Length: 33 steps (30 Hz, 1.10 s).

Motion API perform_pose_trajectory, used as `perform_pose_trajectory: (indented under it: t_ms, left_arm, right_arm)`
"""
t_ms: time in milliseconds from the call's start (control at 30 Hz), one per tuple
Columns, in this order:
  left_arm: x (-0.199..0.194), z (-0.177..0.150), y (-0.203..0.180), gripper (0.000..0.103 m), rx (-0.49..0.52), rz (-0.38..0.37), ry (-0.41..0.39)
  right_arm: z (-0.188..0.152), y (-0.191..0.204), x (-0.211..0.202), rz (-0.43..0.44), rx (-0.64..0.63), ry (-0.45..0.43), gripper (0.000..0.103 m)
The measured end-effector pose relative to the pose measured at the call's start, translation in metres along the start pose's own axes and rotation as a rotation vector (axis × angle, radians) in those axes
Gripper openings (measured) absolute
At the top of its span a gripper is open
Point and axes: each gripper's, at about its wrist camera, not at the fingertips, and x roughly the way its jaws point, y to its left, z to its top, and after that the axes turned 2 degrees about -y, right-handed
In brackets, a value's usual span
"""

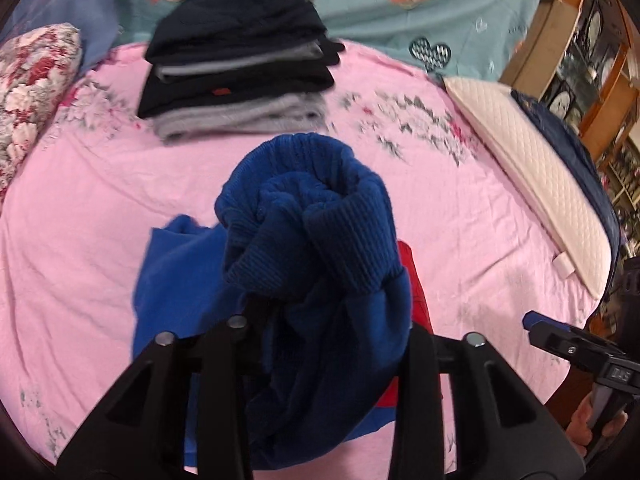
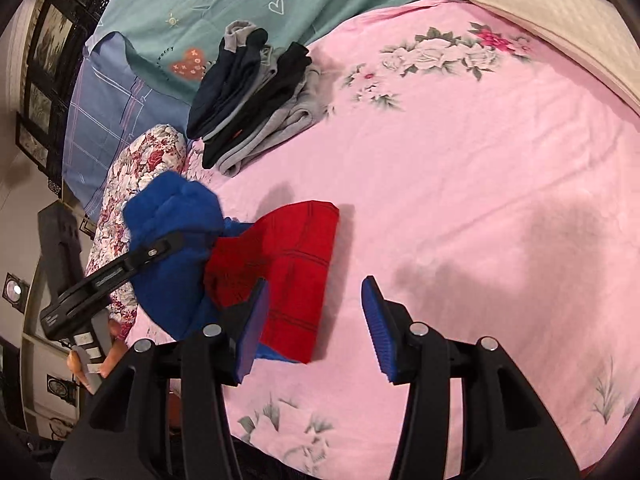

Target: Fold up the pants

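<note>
Pink floral sheet [image 2: 460, 184] bears a stack [image 1: 240, 68] of folded dark and grey clothes at the far side, with a floral pillow [image 1: 36, 92], a quilted white pad [image 1: 532, 176] and teal heart-print bedding [image 1: 320, 4] around the edges. Pants [image 1: 316, 240], blue fleece with ribbed cuffs and a red gridded panel, lie partly on the sheet near its front edge, the blue end bunched up in the left gripper [image 2: 176, 240], which looks clamped on it, though cloth hides the tips. Right gripper [image 2: 316, 332] hangs spread above the sheet, ridged blue pads [image 2: 374, 320] apart, the left one overlapping the red panel.
</note>
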Motion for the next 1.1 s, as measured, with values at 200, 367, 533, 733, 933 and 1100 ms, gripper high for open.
perform_pose_trajectory:
  t_ms: [200,367,533,733,933,1100]
  left_arm:
    - [0.02,-0.014,-0.016,0.093,0.021,-0.231,0.126]
    - [-0.049,-0.015,0.01,0.093,0.018,-0.31,-0.044]
    - [-0.072,-0.025,0.071,0.086,-0.074,-0.165,-0.098]
    - [-0.037,-0.05,0.087,0.009,-0.084,-0.166,0.057]
    - [-0.009,-0.061,0.092,0.009,-0.096,-0.178,0.114]
    - [-0.003,-0.06,0.096,0.009,-0.108,-0.195,0.128]
  right_arm:
    - [-0.004,-0.003,0.008,0.006,0.009,0.014,0.049]
    - [-0.004,0.001,0.017,-0.006,0.002,0.041,0.049]
    - [0.003,0.021,0.026,0.002,-0.051,0.055,0.05]
    - [0.031,0.058,0.07,0.106,-0.125,0.111,0.075]
    - [0.039,0.048,0.104,0.12,-0.04,0.255,0.075]
    - [0.043,0.041,0.114,0.094,-0.017,0.293,0.075]
